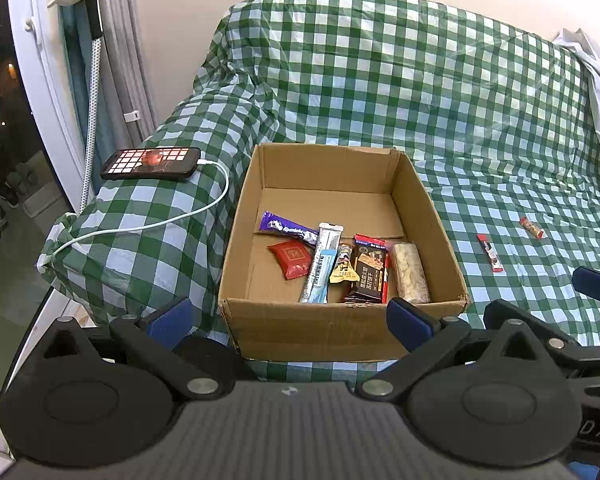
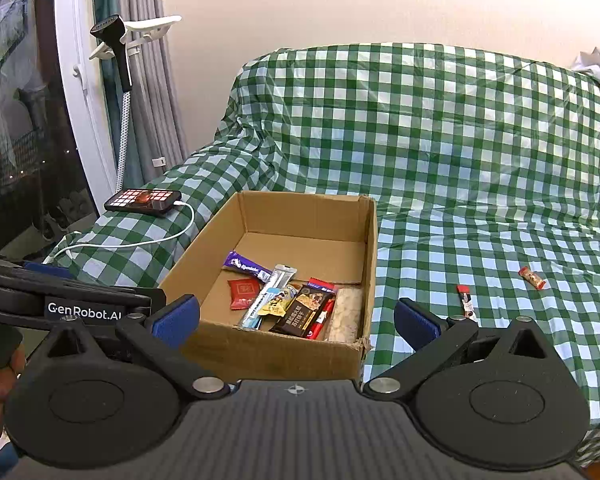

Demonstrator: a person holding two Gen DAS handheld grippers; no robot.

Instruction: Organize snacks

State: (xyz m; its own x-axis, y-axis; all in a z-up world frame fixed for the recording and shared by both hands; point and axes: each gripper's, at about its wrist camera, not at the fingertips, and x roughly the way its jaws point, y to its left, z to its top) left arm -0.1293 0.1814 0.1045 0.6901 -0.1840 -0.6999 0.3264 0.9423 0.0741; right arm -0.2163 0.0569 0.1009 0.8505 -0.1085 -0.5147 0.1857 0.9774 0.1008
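The cardboard box (image 1: 342, 332) is open on top, its far half bare. The checked cloth (image 2: 480, 240) right of it lies free except for two small red snacks (image 2: 466, 300) (image 2: 532, 278). A phone (image 1: 151, 164) and its cable (image 1: 172, 216) occupy the armrest on the left.

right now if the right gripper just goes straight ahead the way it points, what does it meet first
Most likely the cardboard box: its near right corner sits between the open fingers of the right gripper, just ahead. Depth is hard to judge; the snacks lie inside, behind that wall.
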